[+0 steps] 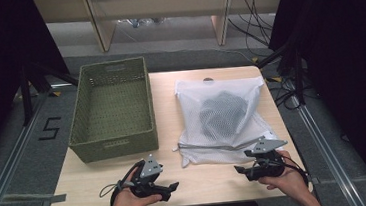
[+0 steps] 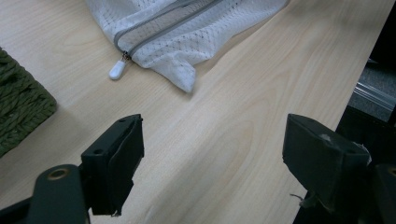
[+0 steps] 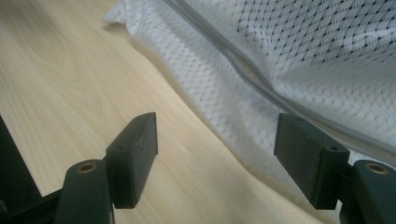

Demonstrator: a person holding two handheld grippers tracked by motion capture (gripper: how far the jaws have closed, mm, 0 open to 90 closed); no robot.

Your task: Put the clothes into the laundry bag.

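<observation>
A white mesh laundry bag [image 1: 222, 114] lies on the right half of the wooden table [image 1: 203, 184], with a dark garment [image 1: 222, 113] inside it. Its grey zipper [image 1: 215, 148] runs along the near edge and is closed, ending in a white pull [image 2: 117, 70] at the bag's near left corner. My left gripper [image 1: 172, 187] rests near the table's front edge, left of the bag, open and holding nothing [image 2: 212, 135]. My right gripper [image 1: 239, 170] sits just in front of the bag's near edge. It is open [image 3: 217, 135], with the mesh [image 3: 289, 46] and zipper [image 3: 247, 70] close ahead of it.
An empty olive-green woven basket [image 1: 111, 109] stands on the table's left half; its corner [image 2: 18, 107] is close to my left gripper. Bare wood stretches between the two grippers. Dark curtains flank the table, and cables lie on the floor beyond it.
</observation>
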